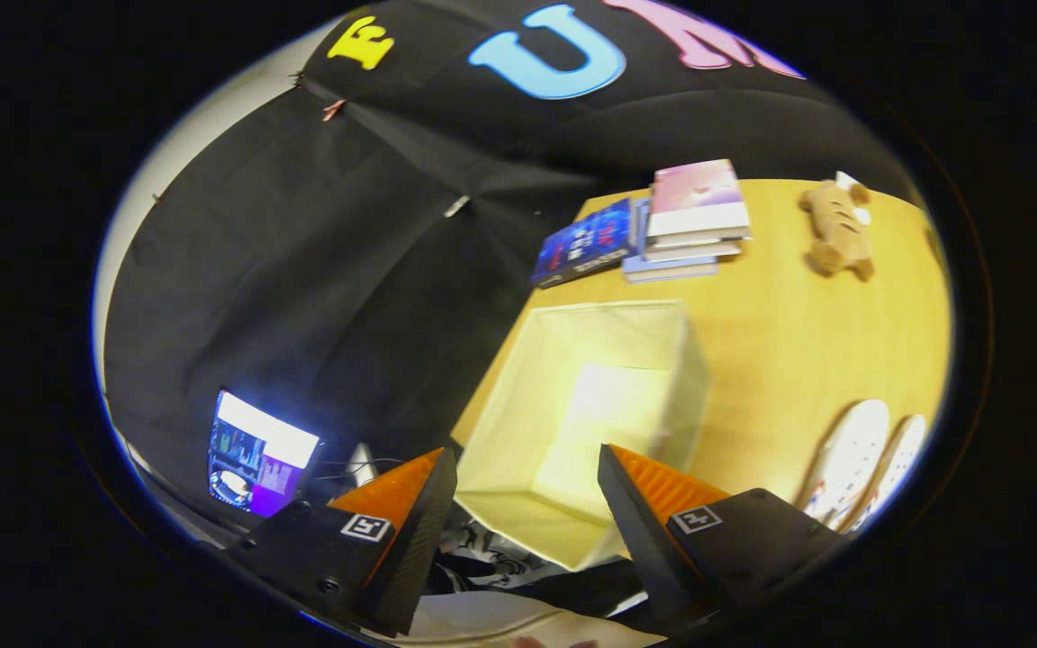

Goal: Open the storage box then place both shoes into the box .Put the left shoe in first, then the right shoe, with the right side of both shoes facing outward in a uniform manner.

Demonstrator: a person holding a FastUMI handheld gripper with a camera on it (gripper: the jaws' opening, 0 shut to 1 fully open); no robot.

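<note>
A black cloth wall (pixel 302 270) hangs behind a pale wooden worktop (pixel 798 342) under bright overhead light, with stacked books (pixel 689 225) and a plush toy (pixel 836 229) at its far side and a lit screen (pixel 257 454) below the cloth.

- The gripper (pixel 527 468) has two wedge-shaped fingers (pixel 410 504), each tapering to a point.
- Their inner faces are ribbed (the ridges are clearest on the right one).
- Each finger sits on a dark, blocky mount (pixel 752 531).
- A small square black-and-white marker (pixel 365 527) is stuck on top of each mount.
- A round screw hole (pixel 328 586) shows on the left mount.
</note>
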